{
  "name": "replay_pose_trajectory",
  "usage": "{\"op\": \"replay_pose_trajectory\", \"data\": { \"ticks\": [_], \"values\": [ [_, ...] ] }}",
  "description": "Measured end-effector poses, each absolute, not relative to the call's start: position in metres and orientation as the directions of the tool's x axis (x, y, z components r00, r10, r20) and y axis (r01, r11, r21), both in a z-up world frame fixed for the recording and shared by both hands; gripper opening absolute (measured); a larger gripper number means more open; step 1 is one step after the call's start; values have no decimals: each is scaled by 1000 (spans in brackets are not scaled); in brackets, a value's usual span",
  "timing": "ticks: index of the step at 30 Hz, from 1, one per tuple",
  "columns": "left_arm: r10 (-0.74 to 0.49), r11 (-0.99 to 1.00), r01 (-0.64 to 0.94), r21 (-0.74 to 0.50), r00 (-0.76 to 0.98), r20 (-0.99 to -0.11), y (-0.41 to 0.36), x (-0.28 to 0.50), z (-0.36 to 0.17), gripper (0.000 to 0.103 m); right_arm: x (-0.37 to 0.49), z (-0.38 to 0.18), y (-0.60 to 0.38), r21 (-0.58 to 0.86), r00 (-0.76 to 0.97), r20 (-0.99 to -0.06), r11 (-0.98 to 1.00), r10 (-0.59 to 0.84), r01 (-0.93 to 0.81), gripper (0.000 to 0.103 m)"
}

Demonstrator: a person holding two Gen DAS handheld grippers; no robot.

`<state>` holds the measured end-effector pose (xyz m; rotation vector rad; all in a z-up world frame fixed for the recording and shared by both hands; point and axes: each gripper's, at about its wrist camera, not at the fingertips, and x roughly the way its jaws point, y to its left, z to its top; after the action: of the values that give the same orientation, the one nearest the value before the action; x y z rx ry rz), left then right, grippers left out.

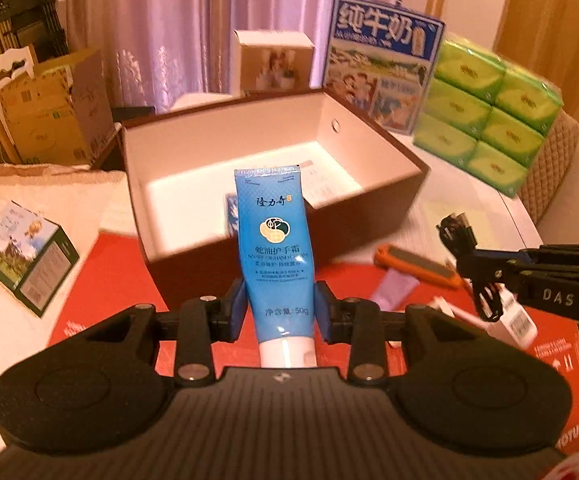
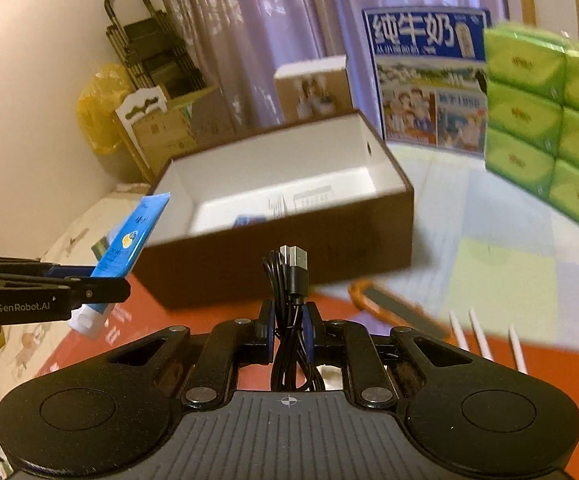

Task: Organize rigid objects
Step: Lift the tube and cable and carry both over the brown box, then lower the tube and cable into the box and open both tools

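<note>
Left wrist view: a table (image 1: pixel 469 216) under a pale printed cloth stands before mauve curtains (image 1: pixel 193 20) in a warm-lit room, with a red box lid or sheet (image 1: pixel 117 276) lying flat at its near edge. An open brown storage box (image 1: pixel 369 216) with a white interior sits mid-table, a small blue item and a printed paper on its floor. Behind it stand a blue milk carton case (image 1: pixel 385 60), a small beige box (image 1: pixel 273 60) and stacked green tissue packs (image 1: pixel 493 112); a small green-and-white carton (image 1: pixel 25 256) lies at left, cardboard boxes beyond it. An orange-framed sharpening stone (image 1: pixel 417 264) and a lilac tube (image 1: pixel 393 292) lie on the red surface. The left gripper (image 1: pixel 281 312) clamps a blue hand cream tube (image 1: pixel 275 240) near its white cap, long axis upright, crimped end pointing away toward the box, hiding part of the near wall. At right, the right gripper (image 1: pixel 485 280) carries a black cable.

Right wrist view: the same table (image 2: pixel 501 264) and curtains (image 2: pixel 249 20), blurred. The right gripper (image 2: pixel 289 332) has its fingers pinched tight on a coiled black USB cable (image 2: pixel 293 280), plug end pointing up and forward, in front of the brown box (image 2: pixel 329 252). White sticks (image 2: pixel 477 332) lie on the red surface at right. At left, the left gripper (image 2: pixel 97 288) holds the tube (image 2: pixel 129 244) tilted, crimped end toward the box's corner.
</note>
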<state>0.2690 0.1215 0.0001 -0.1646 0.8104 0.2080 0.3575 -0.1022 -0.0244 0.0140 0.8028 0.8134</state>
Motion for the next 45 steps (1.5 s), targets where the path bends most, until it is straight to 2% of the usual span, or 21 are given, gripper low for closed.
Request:
{"op": "replay_pose_trajectory", "data": {
  "ticks": [12, 20, 45],
  "values": [
    [213, 950, -311, -13, 680, -701, 179, 323, 18, 30, 419, 0, -57, 250, 458, -588, 688, 667, -681, 10],
    [242, 946, -325, 19, 663, -708, 208, 366, 10, 30, 471, 6, -33, 226, 481, -585, 700, 653, -677, 10],
    [252, 941, -329, 76, 536, -805, 251, 447, -61, 31, 561, -58, 9, 144, 454, -716, 748, 531, -648, 10]
  ]
}}
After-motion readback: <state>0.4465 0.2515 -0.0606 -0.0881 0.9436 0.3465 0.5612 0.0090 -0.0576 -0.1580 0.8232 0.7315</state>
